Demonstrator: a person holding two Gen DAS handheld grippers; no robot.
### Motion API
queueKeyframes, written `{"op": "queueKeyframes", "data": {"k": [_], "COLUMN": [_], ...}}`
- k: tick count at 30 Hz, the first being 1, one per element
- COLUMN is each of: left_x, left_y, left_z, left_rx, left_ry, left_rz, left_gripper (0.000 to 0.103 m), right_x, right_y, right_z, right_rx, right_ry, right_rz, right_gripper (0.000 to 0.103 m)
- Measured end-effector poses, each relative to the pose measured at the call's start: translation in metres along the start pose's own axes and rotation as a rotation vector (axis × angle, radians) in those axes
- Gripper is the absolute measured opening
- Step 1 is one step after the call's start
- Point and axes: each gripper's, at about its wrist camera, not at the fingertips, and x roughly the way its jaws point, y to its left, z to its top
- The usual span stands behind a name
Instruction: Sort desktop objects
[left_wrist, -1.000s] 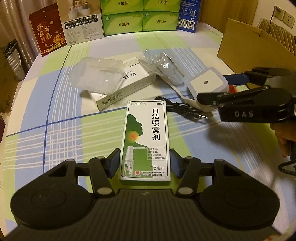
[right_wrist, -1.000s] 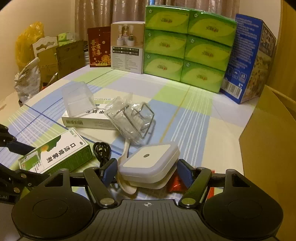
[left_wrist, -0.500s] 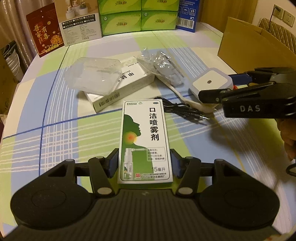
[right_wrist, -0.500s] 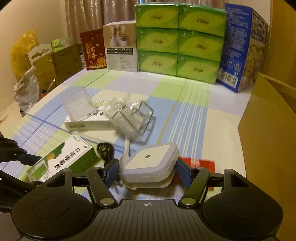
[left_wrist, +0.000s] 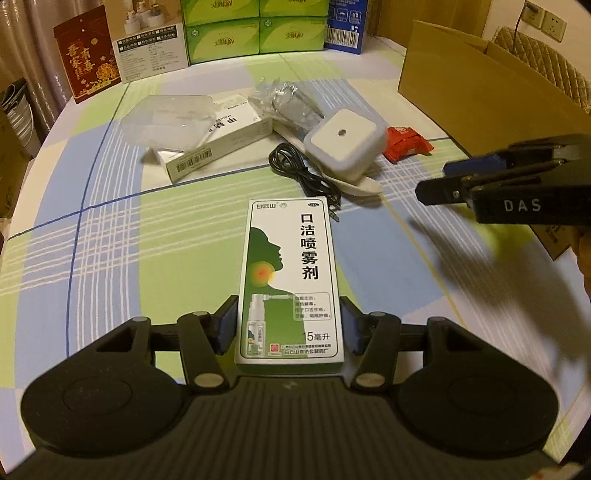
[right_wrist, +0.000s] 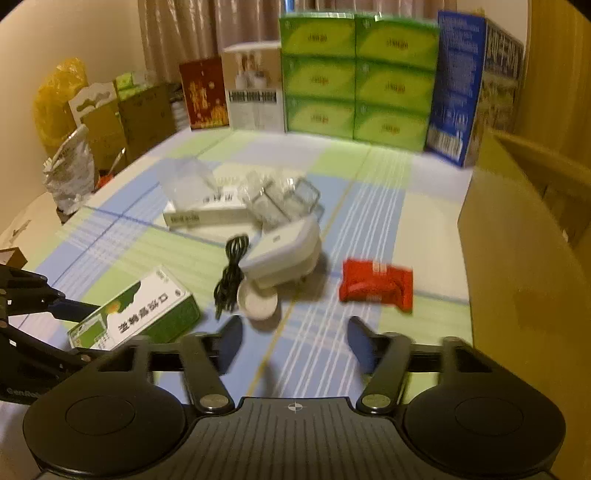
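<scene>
While the left gripper (left_wrist: 288, 325) has its jaws closed on the near end of the spray box (left_wrist: 290, 273), that green-and-white box lies lengthwise on the checked surface (left_wrist: 110, 258), pointing away toward the far clutter. On the right the right gripper (right_wrist: 293, 341) hangs with its jaws about half open and nothing between them; its picture is blurred. Just beyond its fingertips sit the white square device (right_wrist: 282, 251), tilted and resting on a white spoon (right_wrist: 256, 302), a coiled black cable (right_wrist: 231, 275) to the left of it and a red packet (right_wrist: 375, 284) to the right. Farther off lie a white carton (left_wrist: 218, 140) with a clear plastic lid (left_wrist: 170, 122) on top and a crumpled clear wrapper (left_wrist: 284, 101) beside it. A cardboard box (left_wrist: 480, 92) stands at the right edge, and green tissue packs (right_wrist: 354, 77) line the far edge.
</scene>
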Motion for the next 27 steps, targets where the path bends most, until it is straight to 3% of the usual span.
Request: {"op": "queueKeyframes", "data": {"k": [5,13,18,23,26,27], "left_x": [-0.002,0.013,0.023,0.027,0.027,0.027], "left_y": [0.011,0.010,0.014,0.021,0.019,0.019], "left_z": [0.005,0.016,0.021,0.026,0.028,0.028], "left_rx": [-0.037,-0.002,-0.019,-0.053,-0.044,-0.043], "left_ry": [-0.037,-0.023,-0.008,0.003,0.004,0.004], "left_rz": [0.016,0.009,0.012,0.010,0.021,0.022], "left_gripper": [0.051,0.062,0.061,0.052,0.051,0.051], "right_x": [0.014,0.040,0.052,0.060,0.066,0.069], "right_y": [0.003,0.000,-0.003,-0.003,0.001,0.002], "right_z": [0.007,0.014,0.015,0.016,0.017,0.017], "right_rx": [0.005,0.051,0.042,0.050,0.032,0.032], "right_ry": [-0.007,0.041,0.063,0.073,0.076,0.080], "right_rz": [0.010,0.085,0.111,0.142,0.148,0.149], "right_gripper": [0.064,0.064,0.063,0.052,0.042,0.035]}}
